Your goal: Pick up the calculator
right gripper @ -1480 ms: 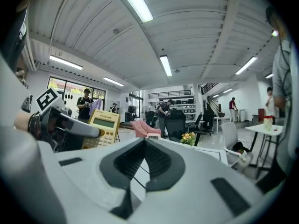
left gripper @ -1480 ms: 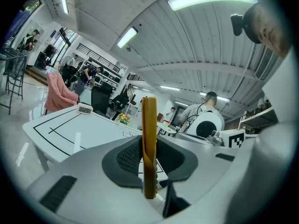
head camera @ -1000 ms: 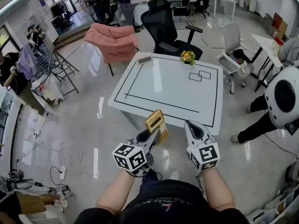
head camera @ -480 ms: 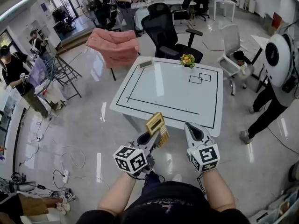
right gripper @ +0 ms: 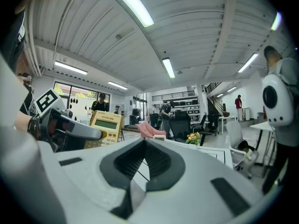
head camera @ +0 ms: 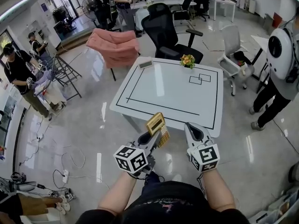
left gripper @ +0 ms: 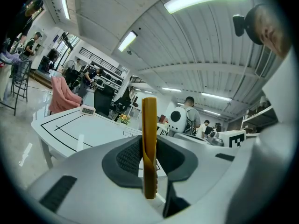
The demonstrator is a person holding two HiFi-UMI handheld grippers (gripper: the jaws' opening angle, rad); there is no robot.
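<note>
A yellow calculator [head camera: 157, 126] stands on edge in my left gripper [head camera: 153, 136], held in the air short of the white table's near edge. In the left gripper view the calculator [left gripper: 149, 143] shows edge-on as a thin yellow slab, with both black pads pressed on its lower part. My right gripper [head camera: 193, 130] hangs beside it on the right, shut, with nothing between its pads [right gripper: 163, 164]. From the right gripper view the calculator [right gripper: 105, 126] shows its screen and keys, off to the left.
The white table [head camera: 140, 104] with black line markings bears a small digital clock [head camera: 145, 64] and a flower pot [head camera: 188, 59] at its far side. A black office chair [head camera: 164, 29], a pink-draped chair [head camera: 113, 44] and a white chair [head camera: 232, 43] stand beyond. People stand left and right.
Neither gripper has moved; the calculator stays gripped in the left one. The person with the white backpack at the right has stepped farther along the right side.
</note>
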